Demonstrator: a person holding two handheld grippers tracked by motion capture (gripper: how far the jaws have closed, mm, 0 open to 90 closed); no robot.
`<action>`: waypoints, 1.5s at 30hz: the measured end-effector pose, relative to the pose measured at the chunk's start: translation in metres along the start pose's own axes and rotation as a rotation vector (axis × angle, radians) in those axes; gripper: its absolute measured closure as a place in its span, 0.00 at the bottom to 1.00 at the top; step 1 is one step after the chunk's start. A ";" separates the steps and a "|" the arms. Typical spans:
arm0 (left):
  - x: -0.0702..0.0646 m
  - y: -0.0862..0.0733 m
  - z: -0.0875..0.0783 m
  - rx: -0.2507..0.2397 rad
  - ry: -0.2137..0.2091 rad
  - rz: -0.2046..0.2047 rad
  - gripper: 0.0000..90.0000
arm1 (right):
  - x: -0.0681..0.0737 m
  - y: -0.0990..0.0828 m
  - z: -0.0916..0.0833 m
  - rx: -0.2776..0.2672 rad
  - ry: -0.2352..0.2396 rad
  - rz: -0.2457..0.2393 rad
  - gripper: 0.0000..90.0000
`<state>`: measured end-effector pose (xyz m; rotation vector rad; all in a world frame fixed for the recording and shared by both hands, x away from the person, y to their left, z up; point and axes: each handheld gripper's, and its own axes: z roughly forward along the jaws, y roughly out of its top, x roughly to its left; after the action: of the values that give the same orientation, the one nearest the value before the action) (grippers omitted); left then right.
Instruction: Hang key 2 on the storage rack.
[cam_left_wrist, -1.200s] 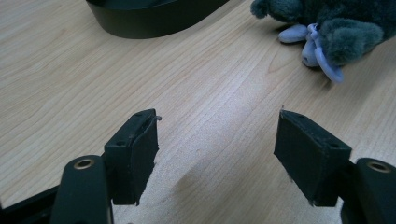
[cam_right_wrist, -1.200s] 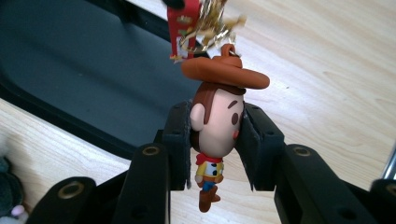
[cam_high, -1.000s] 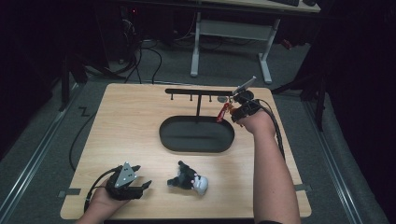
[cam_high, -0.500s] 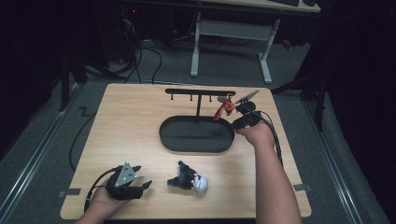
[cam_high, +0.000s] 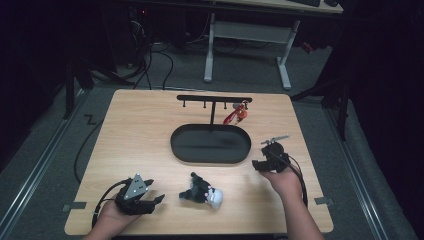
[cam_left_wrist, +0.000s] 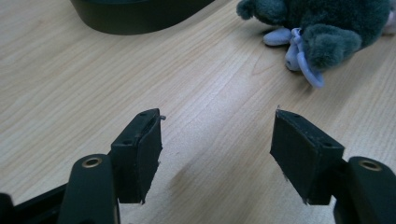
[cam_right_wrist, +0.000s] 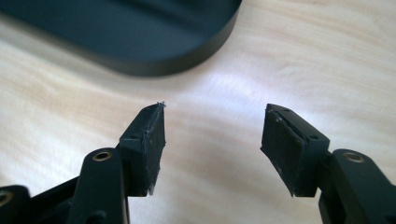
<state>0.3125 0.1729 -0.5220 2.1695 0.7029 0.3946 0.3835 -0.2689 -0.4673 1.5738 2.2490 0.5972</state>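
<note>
one light wooden table (cam_high: 145, 150), one black oval tray (cam_high: 210, 145) with one black t-shaped hook rack (cam_high: 214, 98) rising from it. one red-orange keychain charm (cam_high: 236, 115) hanging on the rack, one grey-and-white plush toy (cam_high: 202, 190) on the table. two black two-jaw handheld grippers: left gripper (cam_high: 157, 200), right gripper (cam_high: 256, 164).

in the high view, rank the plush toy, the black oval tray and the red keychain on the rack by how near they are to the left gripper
1. The dark grey and white plush toy, nearest, lying on the wooden table just to the side of the left gripper.
2. The black oval tray, farther up at the table's middle.
3. The red keychain, farthest, hanging from the black T-shaped rack behind the tray.
</note>
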 end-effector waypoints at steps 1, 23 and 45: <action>0.000 0.000 0.000 0.004 -0.002 0.000 0.38 | 0.002 -0.008 0.000 -0.027 0.001 -0.002 0.44; -0.037 0.017 0.010 -0.022 -0.155 0.010 0.54 | 0.023 -0.110 -0.020 -0.465 -0.087 -0.044 0.49; -0.044 0.033 0.029 -0.037 -0.111 0.020 0.99 | 0.024 -0.108 -0.012 -0.427 -0.036 -0.038 0.50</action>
<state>0.3035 0.1112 -0.5165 2.1470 0.6080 0.2931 0.2829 -0.2806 -0.5137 1.3129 1.9527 0.9553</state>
